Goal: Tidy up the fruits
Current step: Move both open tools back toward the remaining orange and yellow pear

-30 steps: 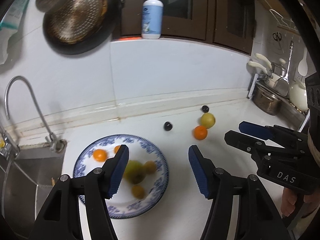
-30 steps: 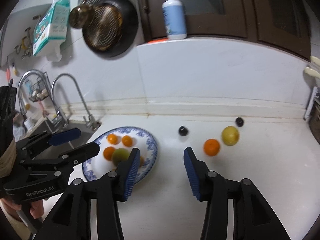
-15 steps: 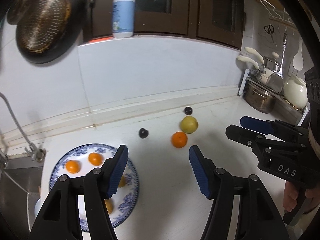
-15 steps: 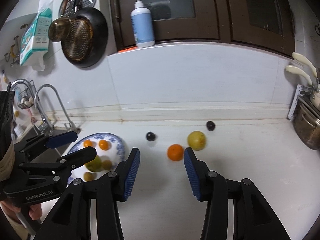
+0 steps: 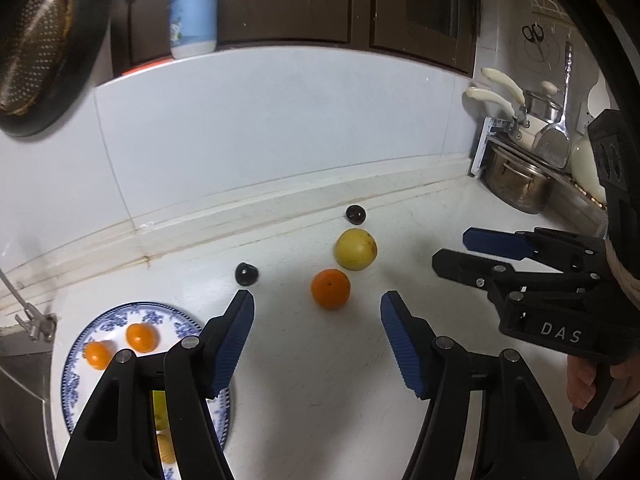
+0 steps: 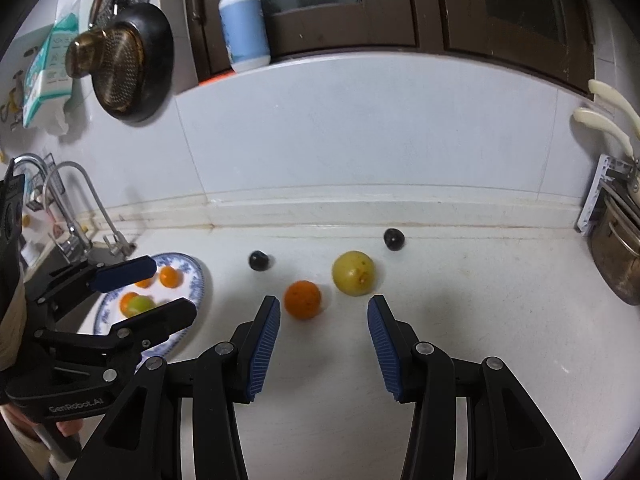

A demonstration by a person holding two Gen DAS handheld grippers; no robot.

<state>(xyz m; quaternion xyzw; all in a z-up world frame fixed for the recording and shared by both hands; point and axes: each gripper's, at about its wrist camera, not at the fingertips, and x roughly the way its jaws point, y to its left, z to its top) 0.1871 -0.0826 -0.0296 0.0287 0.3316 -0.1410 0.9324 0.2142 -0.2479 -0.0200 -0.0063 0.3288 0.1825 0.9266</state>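
Observation:
On the white counter lie an orange (image 5: 330,289) (image 6: 303,299), a yellow fruit (image 5: 355,249) (image 6: 353,272) and two dark plums (image 5: 246,273) (image 5: 355,213) (image 6: 259,260) (image 6: 393,238). A blue-patterned plate (image 5: 152,314) (image 6: 196,276) at the left holds small oranges (image 5: 141,337) (image 6: 169,277) and a green fruit (image 6: 141,304). My left gripper (image 5: 317,316) is open and empty, just short of the orange. My right gripper (image 6: 323,322) is open and empty, just short of the orange and the yellow fruit. Each gripper shows in the other's view (image 5: 454,249) (image 6: 165,294).
A sink with taps (image 6: 94,200) lies left of the plate. Steel pots (image 5: 516,178) and utensils stand at the right end. A dark pan (image 6: 128,66) hangs on the wall and a pump bottle (image 6: 244,20) stands on the ledge above.
Both grippers have swung right, away from the plate, and now face the loose orange and yellow fruit. Both stay open and empty.

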